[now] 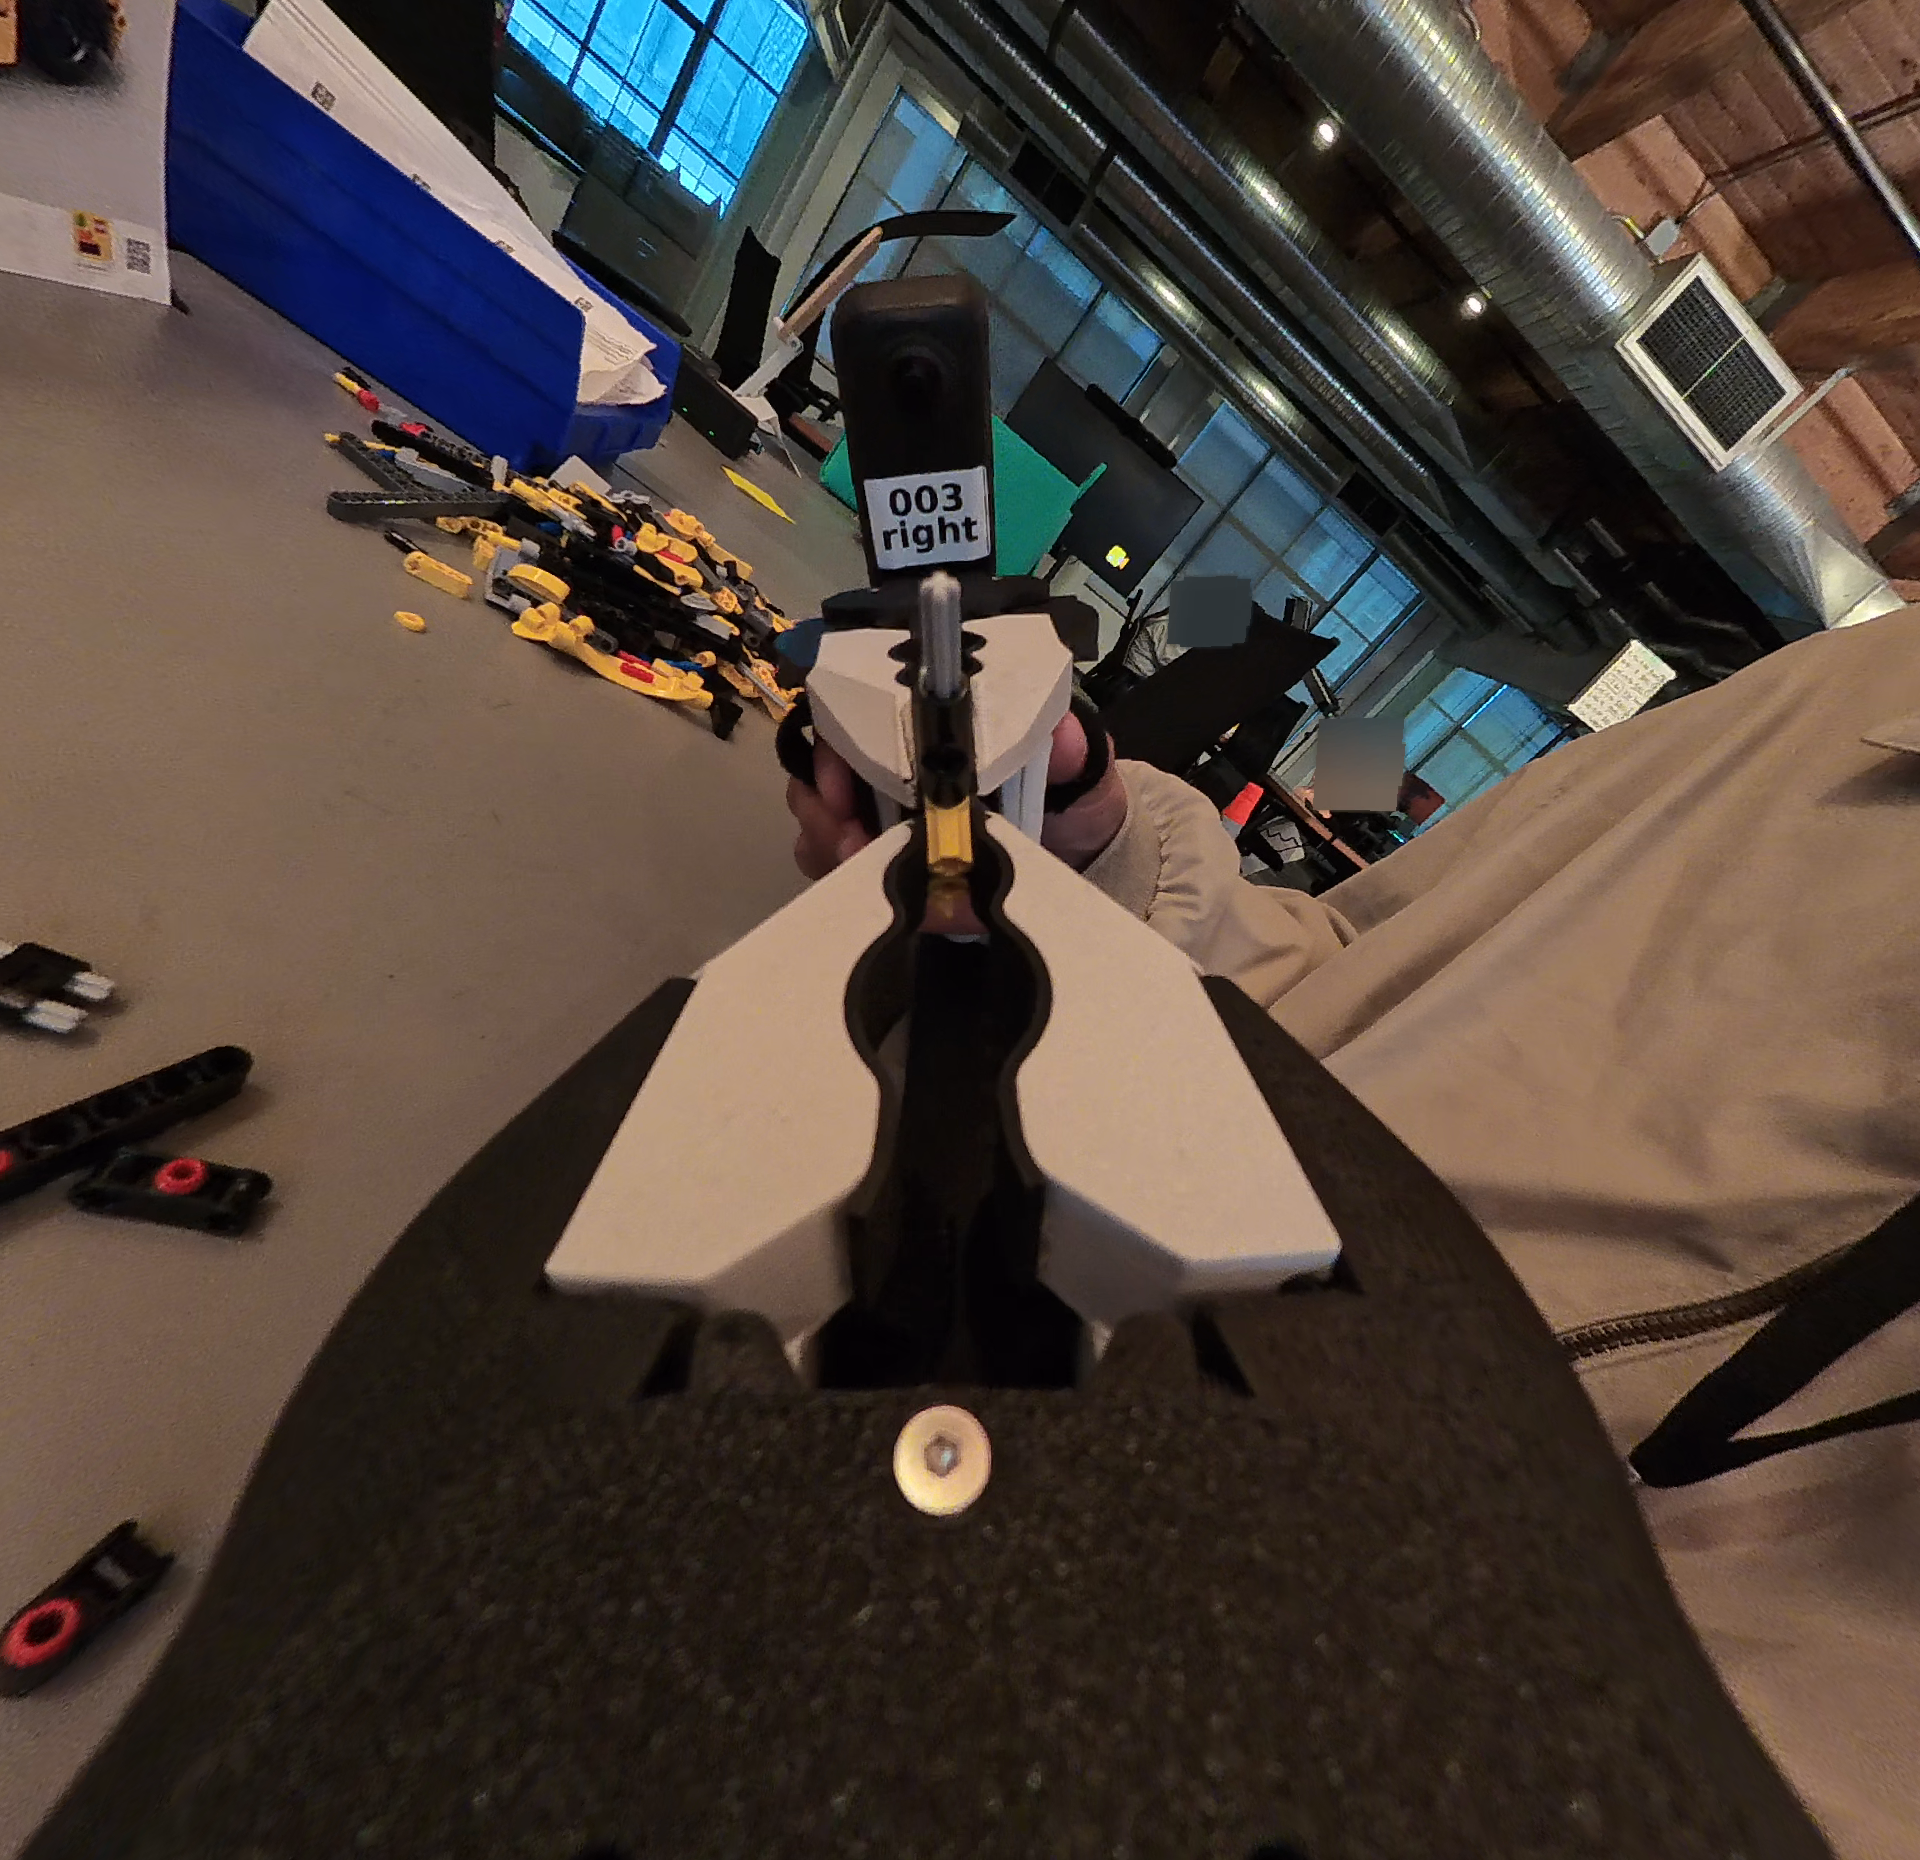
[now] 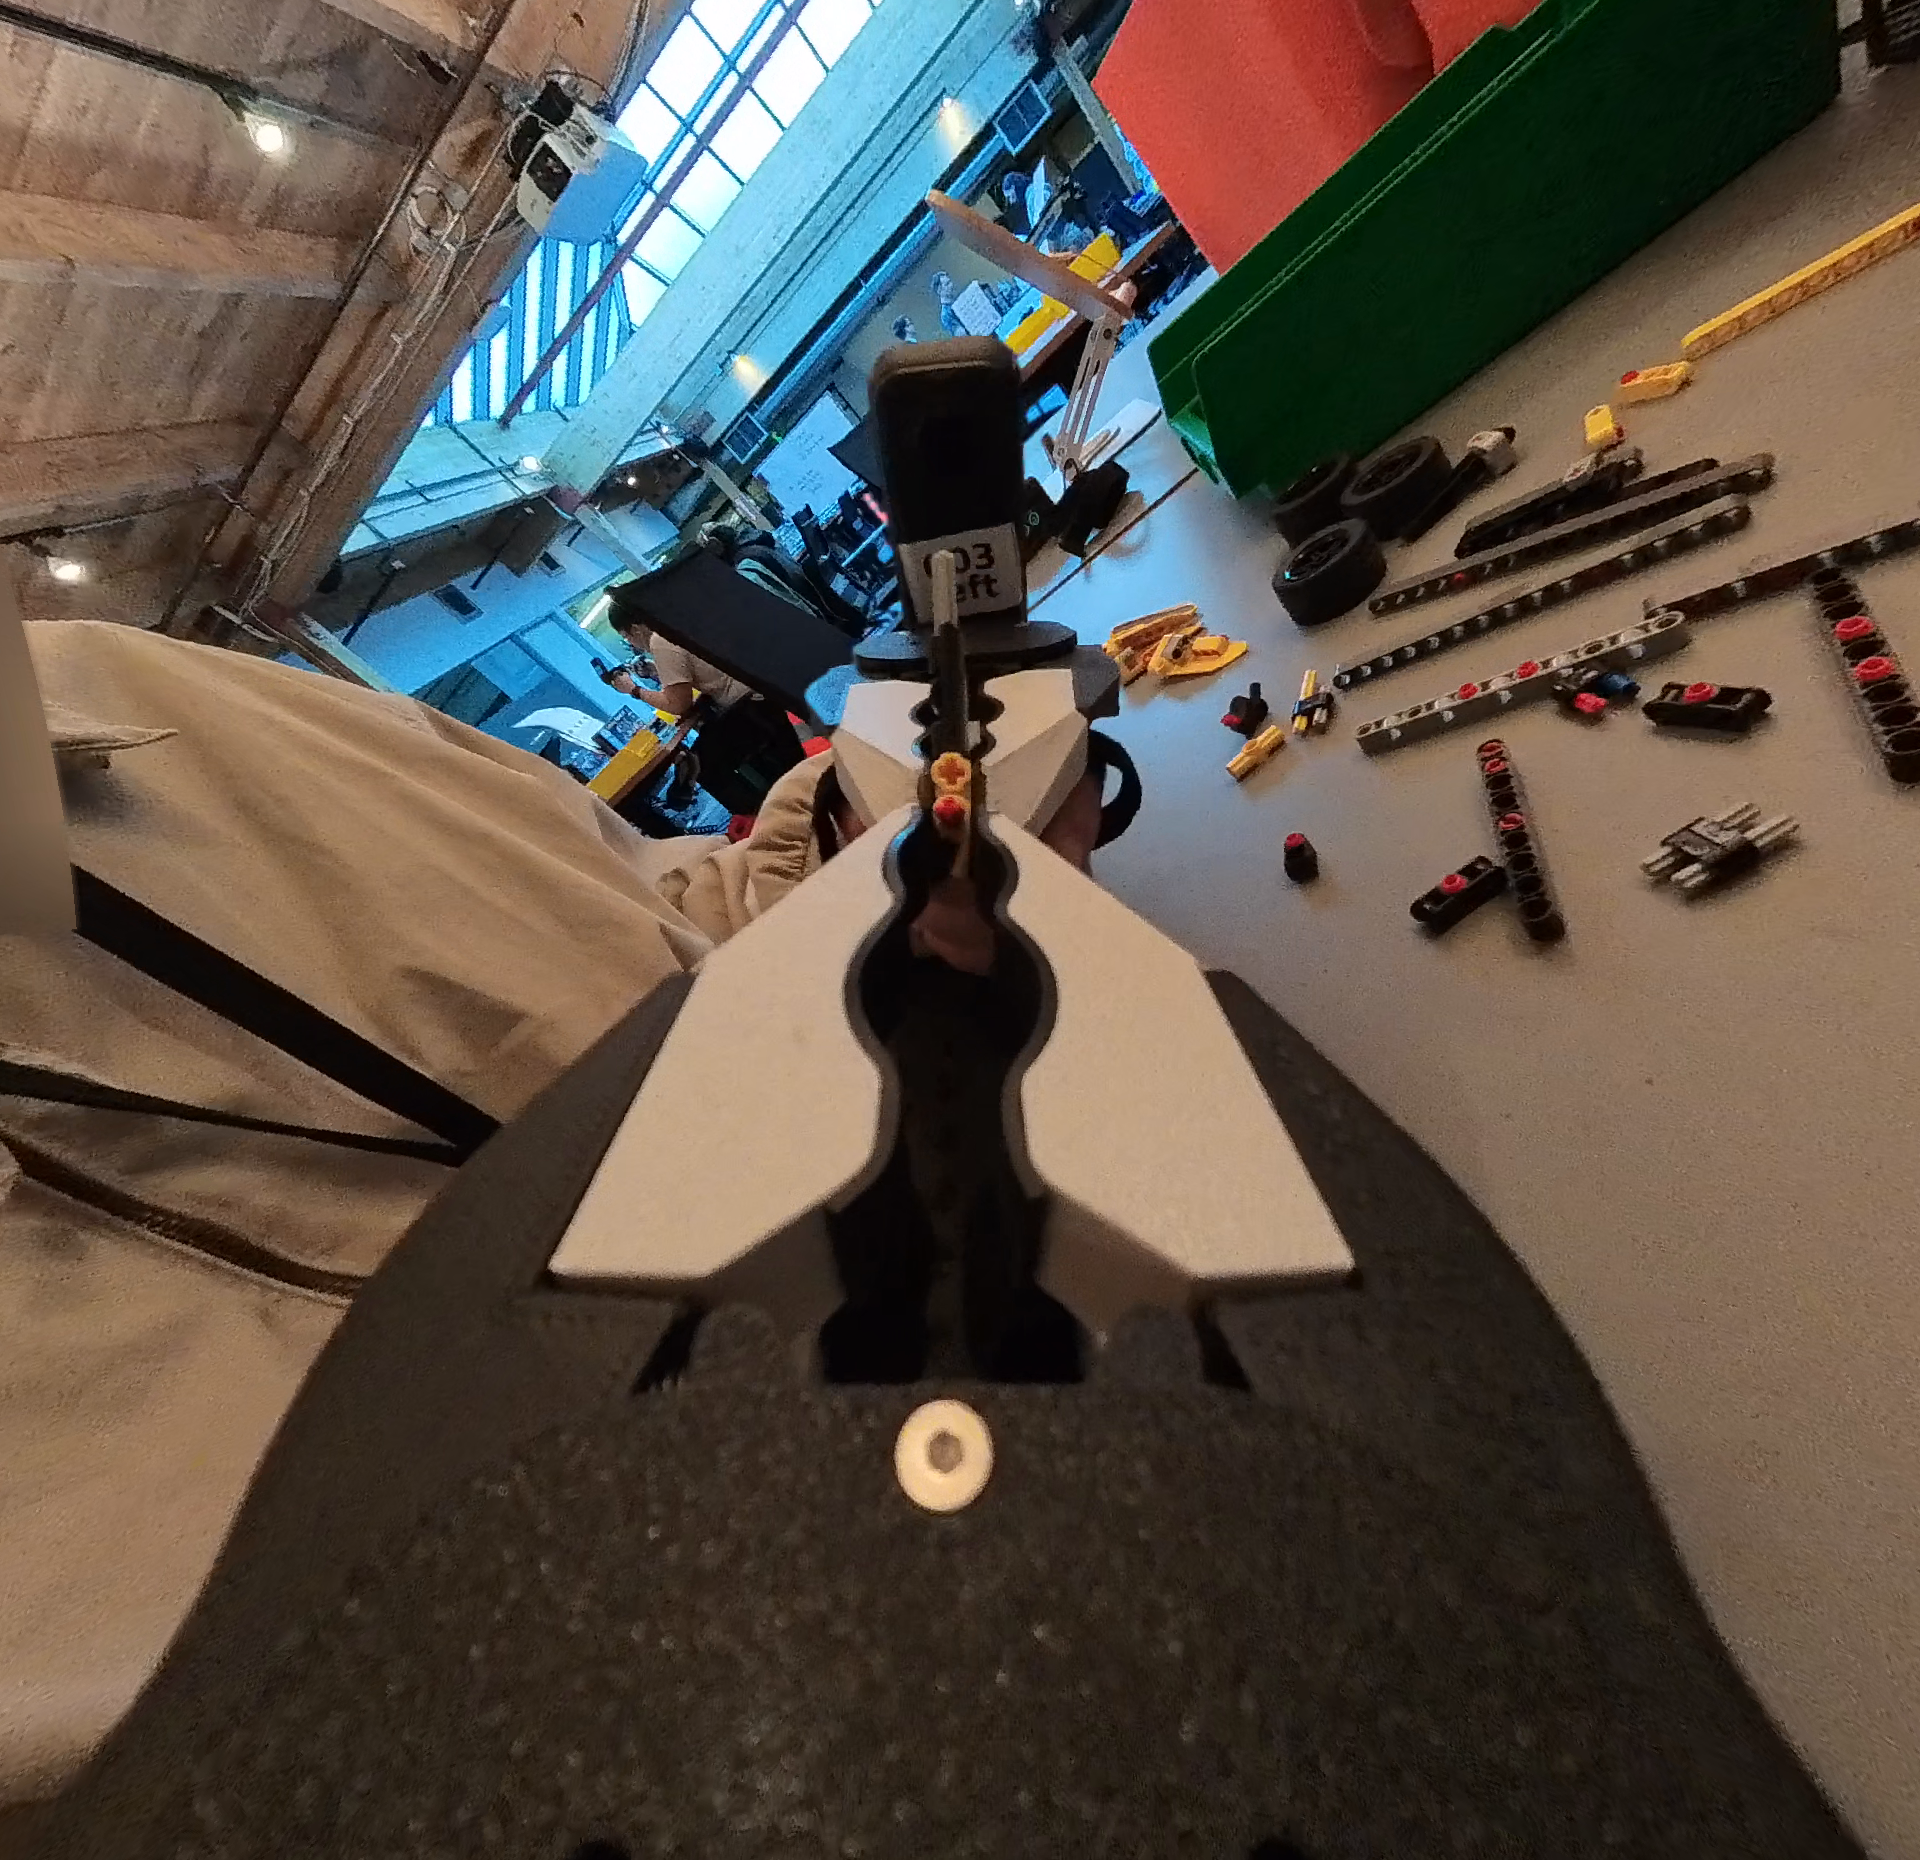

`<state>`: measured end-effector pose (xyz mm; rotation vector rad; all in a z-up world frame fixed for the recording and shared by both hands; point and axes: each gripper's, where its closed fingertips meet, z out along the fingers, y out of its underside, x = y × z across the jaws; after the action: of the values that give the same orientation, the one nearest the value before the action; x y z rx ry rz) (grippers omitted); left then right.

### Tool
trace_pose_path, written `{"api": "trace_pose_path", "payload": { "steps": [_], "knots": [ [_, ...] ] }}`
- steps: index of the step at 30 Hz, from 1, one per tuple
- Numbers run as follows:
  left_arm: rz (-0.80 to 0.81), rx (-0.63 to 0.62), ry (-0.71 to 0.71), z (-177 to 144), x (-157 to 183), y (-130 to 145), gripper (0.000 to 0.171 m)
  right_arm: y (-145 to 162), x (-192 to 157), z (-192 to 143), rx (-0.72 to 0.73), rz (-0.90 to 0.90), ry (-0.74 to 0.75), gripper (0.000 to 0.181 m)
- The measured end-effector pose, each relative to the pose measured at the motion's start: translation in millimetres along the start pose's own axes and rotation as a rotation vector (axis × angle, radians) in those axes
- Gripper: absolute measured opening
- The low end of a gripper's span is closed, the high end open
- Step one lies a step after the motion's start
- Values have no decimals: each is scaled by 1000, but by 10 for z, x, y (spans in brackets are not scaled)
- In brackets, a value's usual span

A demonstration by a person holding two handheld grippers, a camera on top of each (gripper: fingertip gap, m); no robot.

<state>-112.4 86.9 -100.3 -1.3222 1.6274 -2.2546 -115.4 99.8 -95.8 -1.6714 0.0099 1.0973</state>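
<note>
Yellow piece: a short yellow plastic connector [image 1: 948, 836] sits at the tips of the left gripper [image 1: 948, 875], pinched between jaws pressed close on it; it is joined end to end with a black rod.
Black rod: a thin black rod with a pale grey tip [image 1: 940, 667] runs straight on from the yellow connector into the right gripper [image 1: 940, 709], whose jaws are closed around it.
Long axis: connector and rod lie along one line from one gripper to the other, so the two grippers face tip to tip, each holding one end, held up above the bench.
From the right side: the right gripper's [image 2: 951, 854] jaws pinch the near end, where a small red and yellow stud [image 2: 948, 787] shows; the left gripper [image 2: 951, 740] holds the far end.
Which is nearer: both touch the assembly, neither is nearer.
Hand: a hand [image 1: 831, 823] in a beige sleeve grips the right gripper's handle.
Bench, far edge: a heap of yellow and black building parts [image 1: 603, 584] lies near a blue bin [image 1: 395, 252].
Bench, near left edge: loose black beams with red pins [image 1: 171, 1187] lie apart from one another.
Bench, other side: grey and black holed beams [image 2: 1527, 657], three black wheels [image 2: 1340, 532] and a green bin [image 2: 1507, 283] lie well apart from the grippers.
</note>
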Motion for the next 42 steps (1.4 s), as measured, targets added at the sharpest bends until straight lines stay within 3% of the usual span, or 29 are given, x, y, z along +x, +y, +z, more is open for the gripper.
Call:
{"api": "trace_pose_path", "payload": {
  "steps": [22,23,24,25,27,31,34,38,42],
  "knots": [
    [52,-36,-40,39,-11,45,7,29,33,-110,-46,-91,3,2],
    [47,-27,-35,-2,-11,33,7,-107,53,-205,31,-88,11,3],
    [25,12,-22,-89,-10,-24,7,-414,19,-508,216,-64,-23,2],
    [-4,71,-23,-186,-37,-112,7,-593,78,-867,302,-41,7,1],
    [-28,96,-36,-217,-86,-148,6,-668,269,-1417,303,-99,195,2],
    [-13,-6,-46,-34,-109,-13,7,-477,1068,-2639,117,-142,955,4],
    [12,-66,-61,35,-108,83,7,-360,1299,-3221,69,-148,1255,4],
    [10,-76,-56,45,-101,102,7,-292,1392,-3415,40,-135,1347,25],
    [20,-100,-37,69,-59,140,7,-490,1222,-3107,74,-272,1298,28]
  ]
}}
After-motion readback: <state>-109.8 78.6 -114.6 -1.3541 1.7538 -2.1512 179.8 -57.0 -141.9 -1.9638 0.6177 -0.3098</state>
